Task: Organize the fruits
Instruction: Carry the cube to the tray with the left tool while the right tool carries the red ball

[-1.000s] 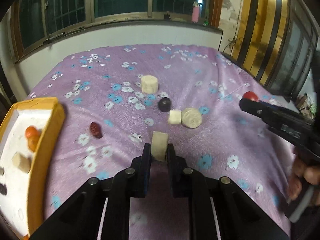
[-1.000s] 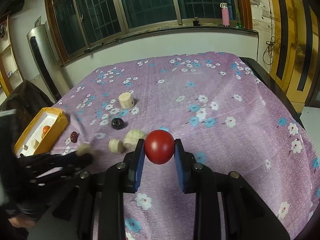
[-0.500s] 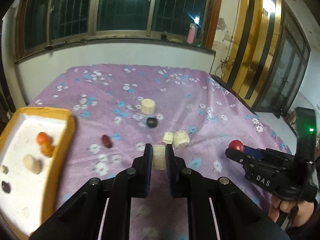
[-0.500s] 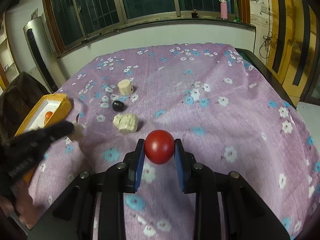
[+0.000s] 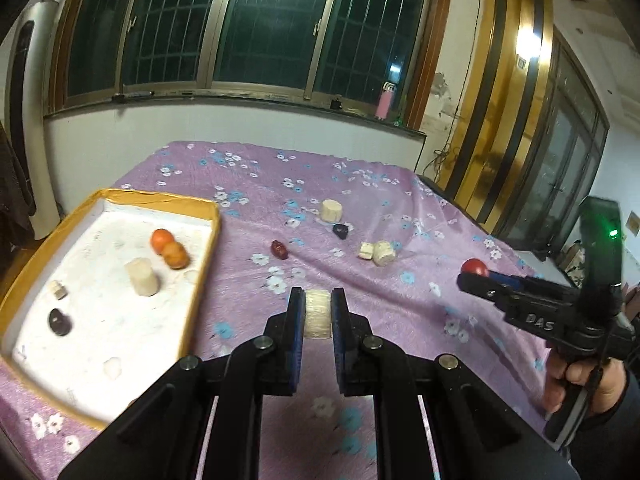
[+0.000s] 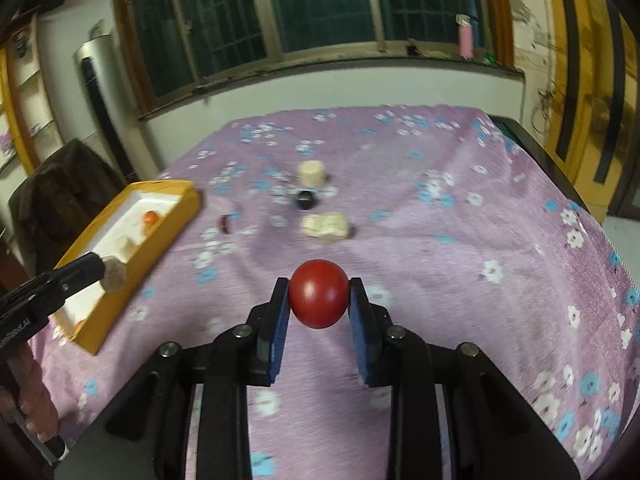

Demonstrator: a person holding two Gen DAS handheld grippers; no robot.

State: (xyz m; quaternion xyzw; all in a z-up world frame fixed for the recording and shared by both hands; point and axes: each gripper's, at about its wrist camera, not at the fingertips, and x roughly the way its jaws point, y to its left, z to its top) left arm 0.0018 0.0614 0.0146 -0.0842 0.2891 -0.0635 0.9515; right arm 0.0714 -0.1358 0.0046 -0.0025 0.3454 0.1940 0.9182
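My left gripper (image 5: 317, 314) is shut on a pale cream fruit chunk (image 5: 317, 312), held above the purple cloth just right of the yellow tray (image 5: 200, 272). In the right wrist view it (image 6: 108, 276) hovers at the tray's near edge. My right gripper (image 6: 319, 300) is shut on a red tomato (image 6: 319, 294); it also shows in the left wrist view (image 5: 474, 270). The tray holds two orange fruits (image 5: 170, 248), a cream cylinder (image 5: 141, 277), a dark piece (image 5: 59, 322) and small bits. On the cloth lie a red date (image 5: 279, 249), a dark plum (image 5: 341, 231) and cream chunks (image 5: 378, 252) (image 5: 333, 211).
The table wears a purple flowered cloth (image 5: 360, 184) and drops off at its right edge (image 6: 560, 176). A white wall and window sill stand behind it. A dark chair (image 6: 60, 188) stands left of the tray.
Both grippers have lifted and pulled back with their fruit. The left gripper has swung left toward the tray, which now fills more of its view.
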